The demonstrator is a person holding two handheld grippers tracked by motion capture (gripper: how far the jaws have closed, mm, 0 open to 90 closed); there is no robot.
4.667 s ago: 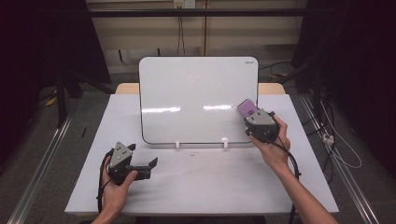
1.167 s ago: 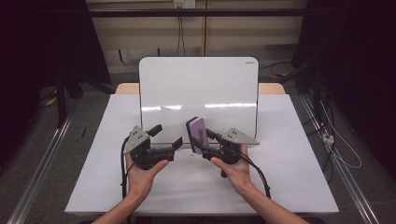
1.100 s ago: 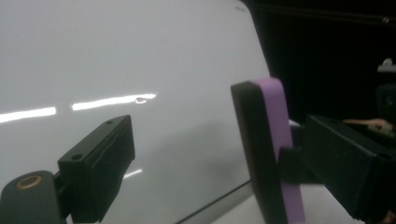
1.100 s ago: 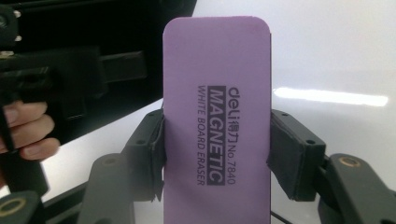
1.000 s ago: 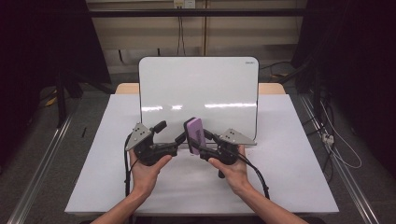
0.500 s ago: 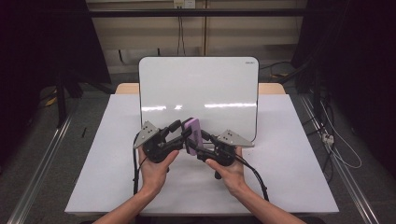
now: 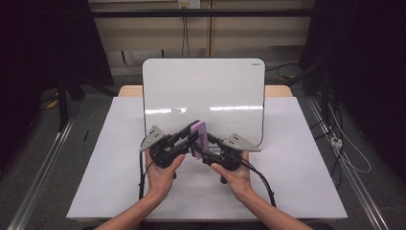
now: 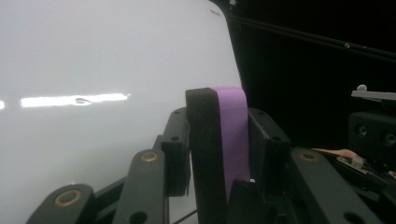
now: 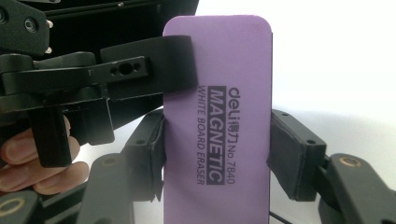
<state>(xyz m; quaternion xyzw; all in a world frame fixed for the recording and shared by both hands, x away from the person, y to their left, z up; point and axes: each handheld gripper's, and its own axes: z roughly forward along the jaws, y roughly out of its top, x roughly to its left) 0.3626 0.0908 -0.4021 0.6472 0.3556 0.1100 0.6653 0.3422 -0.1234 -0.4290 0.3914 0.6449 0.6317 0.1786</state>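
Observation:
A purple magnetic whiteboard eraser (image 7: 198,135) with a black felt side (image 8: 203,140) is held upright above the middle of the white table (image 7: 110,163). My right gripper (image 7: 203,149) is shut on its lower part, pads pressing the two long edges (image 9: 217,158). My left gripper (image 7: 192,139) comes from the left; its jaws have just been closing and now clamp the eraser (image 8: 231,135) across its thickness. One left finger (image 9: 140,70) lies flat on the printed purple face (image 9: 224,60).
A white board (image 7: 206,91) stands upright at the back of the table, close behind the eraser. Cables trail from both grippers toward the front edge. Dark curtains and floor rails flank the table.
My right gripper brought the eraser from the board's right side to mid-table. The left hand moved in toward it, and its jaws went from open to closed on the eraser.

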